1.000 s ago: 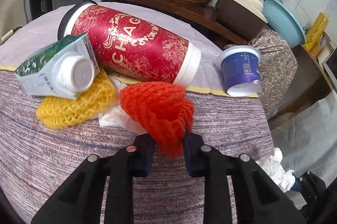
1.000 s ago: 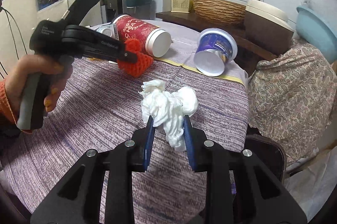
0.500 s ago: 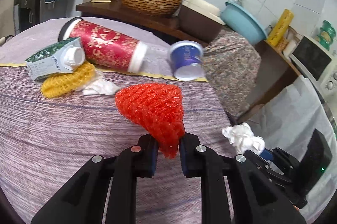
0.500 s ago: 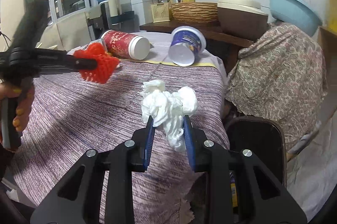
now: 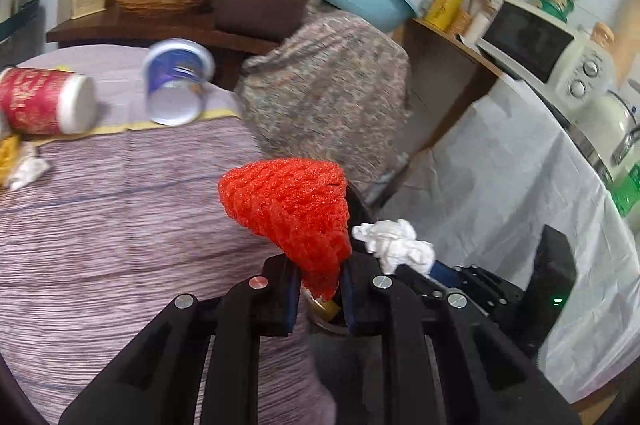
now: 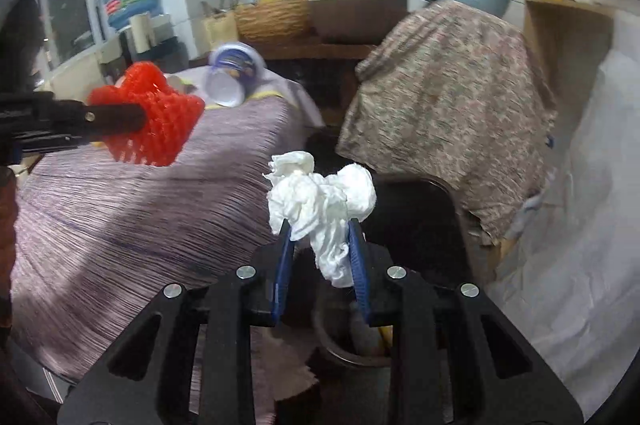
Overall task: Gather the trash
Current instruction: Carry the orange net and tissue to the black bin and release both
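My left gripper (image 5: 318,275) is shut on a red foam net (image 5: 292,209), held in the air past the right edge of the table (image 5: 120,225). Beside it, my right gripper (image 6: 320,253) is shut on a crumpled white tissue (image 6: 320,201), which also shows in the left wrist view as a white tissue (image 5: 396,245). A dark round bin (image 6: 336,349) with trash inside sits just below the right gripper's fingers. From the right wrist, the left gripper (image 6: 136,117) with its red net (image 6: 152,121) is at the left. A red cup (image 5: 44,101) and a blue cup (image 5: 176,85) lie on the table.
A yellow net (image 5: 8,153) and another tissue (image 5: 28,169) lie at the table's left. A floral-covered object (image 6: 440,97) and a black rounded seat (image 6: 420,209) stand beside the table. A white plastic sheet (image 5: 500,185) covers the counter at the right, with a microwave (image 5: 532,41) on it.
Both grippers have swung to the right, from over the table to past its edge, still holding the red net and the tissue. The bin has come into view below them.
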The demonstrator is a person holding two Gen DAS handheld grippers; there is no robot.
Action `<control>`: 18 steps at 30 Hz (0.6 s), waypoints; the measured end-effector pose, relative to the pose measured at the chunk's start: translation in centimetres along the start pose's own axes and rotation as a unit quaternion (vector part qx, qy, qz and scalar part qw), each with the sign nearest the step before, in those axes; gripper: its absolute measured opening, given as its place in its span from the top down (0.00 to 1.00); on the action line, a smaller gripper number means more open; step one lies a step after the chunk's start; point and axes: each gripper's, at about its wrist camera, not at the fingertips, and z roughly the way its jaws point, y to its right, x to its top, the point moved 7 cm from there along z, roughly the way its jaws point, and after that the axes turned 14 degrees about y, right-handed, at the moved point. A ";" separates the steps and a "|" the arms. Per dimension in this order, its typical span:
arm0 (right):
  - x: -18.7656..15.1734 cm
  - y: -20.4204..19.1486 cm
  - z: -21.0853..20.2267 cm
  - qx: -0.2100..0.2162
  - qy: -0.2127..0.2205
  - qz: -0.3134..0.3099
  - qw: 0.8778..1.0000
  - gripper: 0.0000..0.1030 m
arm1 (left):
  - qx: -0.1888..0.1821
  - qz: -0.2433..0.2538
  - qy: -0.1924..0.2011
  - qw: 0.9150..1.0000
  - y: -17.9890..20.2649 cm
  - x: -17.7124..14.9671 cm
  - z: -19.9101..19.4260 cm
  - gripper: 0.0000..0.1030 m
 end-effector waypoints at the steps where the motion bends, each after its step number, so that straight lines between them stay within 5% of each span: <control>1: -0.8 1.0 0.4 -0.007 -0.010 0.009 1.000 0.73 | -0.003 0.002 -0.004 1.000 0.5 -0.3 0.5 0.83; 12: -8.0 6.5 6.1 -0.051 -0.080 0.053 0.994 0.71 | -0.018 0.032 -0.069 0.997 4.7 -3.5 6.8 0.83; 18: -10.0 8.1 7.7 -0.064 -0.091 0.071 0.991 0.57 | -0.008 0.038 -0.096 0.995 4.8 -5.3 9.3 0.83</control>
